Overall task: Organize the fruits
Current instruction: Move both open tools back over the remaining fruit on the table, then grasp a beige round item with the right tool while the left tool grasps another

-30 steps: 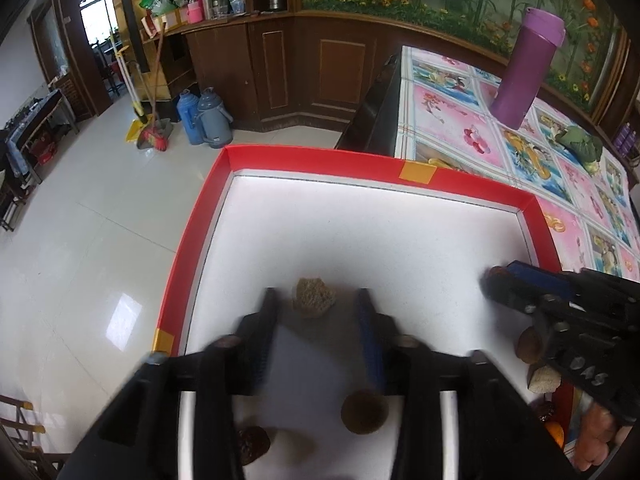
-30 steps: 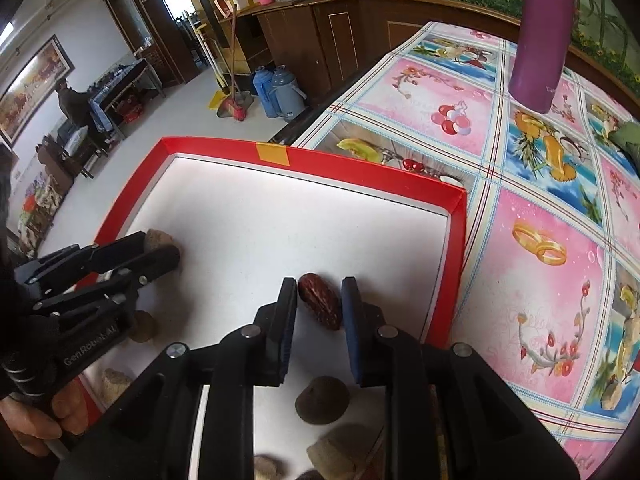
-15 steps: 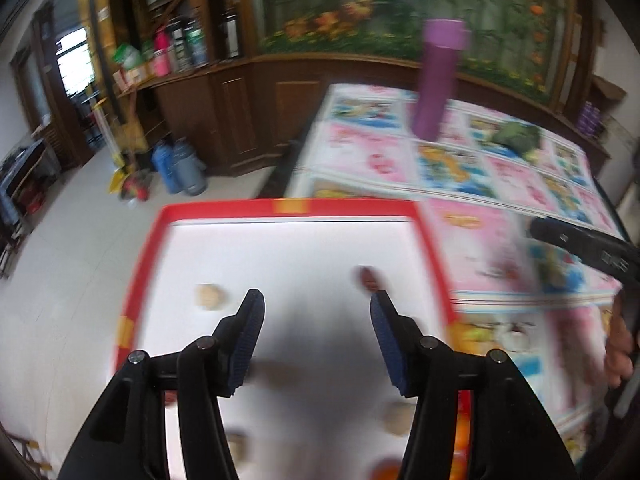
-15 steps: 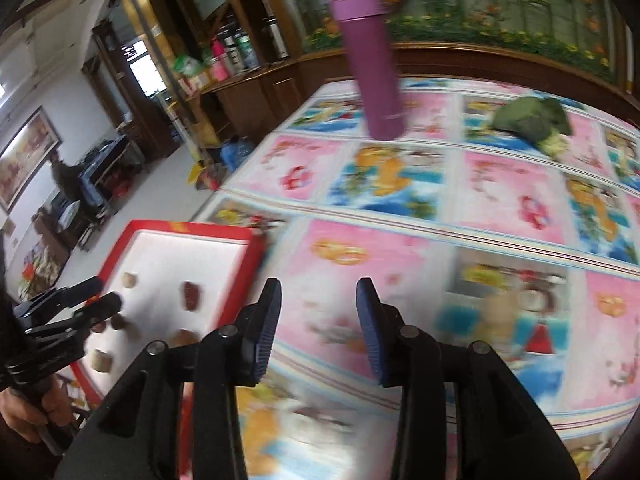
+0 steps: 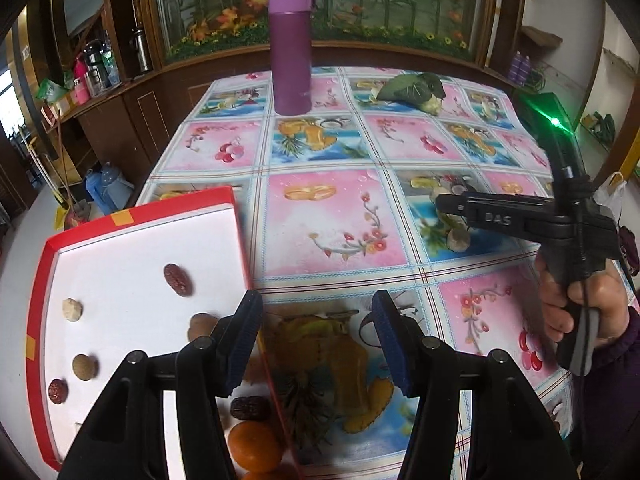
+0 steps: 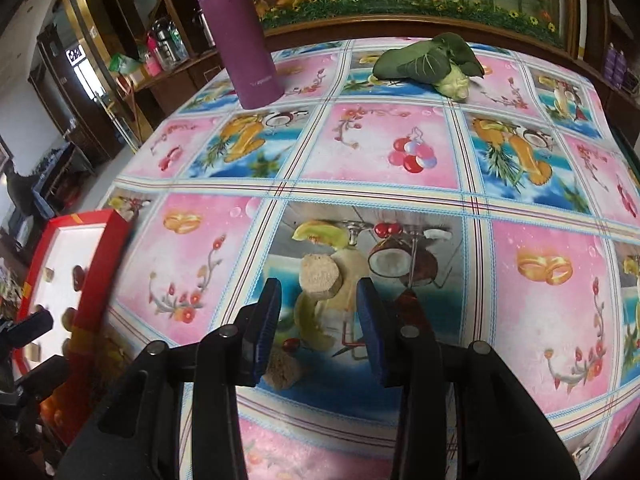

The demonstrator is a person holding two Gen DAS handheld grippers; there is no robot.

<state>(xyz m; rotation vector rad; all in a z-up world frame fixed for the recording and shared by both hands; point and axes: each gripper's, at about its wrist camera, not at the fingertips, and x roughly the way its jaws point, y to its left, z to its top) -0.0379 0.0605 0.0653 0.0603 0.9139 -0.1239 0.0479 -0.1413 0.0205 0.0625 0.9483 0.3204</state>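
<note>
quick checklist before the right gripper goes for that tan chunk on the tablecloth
1. Right gripper open: ok, jaws spread, nothing between them.
2. Tan chunk lined up: ok, it lies just ahead of the fingertips, roughly centred.
3. Second tan piece clear of the fingers: not ok, it sits right by the left finger.
4. Left gripper out of the way: ok, open over the tablecloth beside the red tray.
5. Room in the tray: ok, bare white floor among the fruits.
</note>
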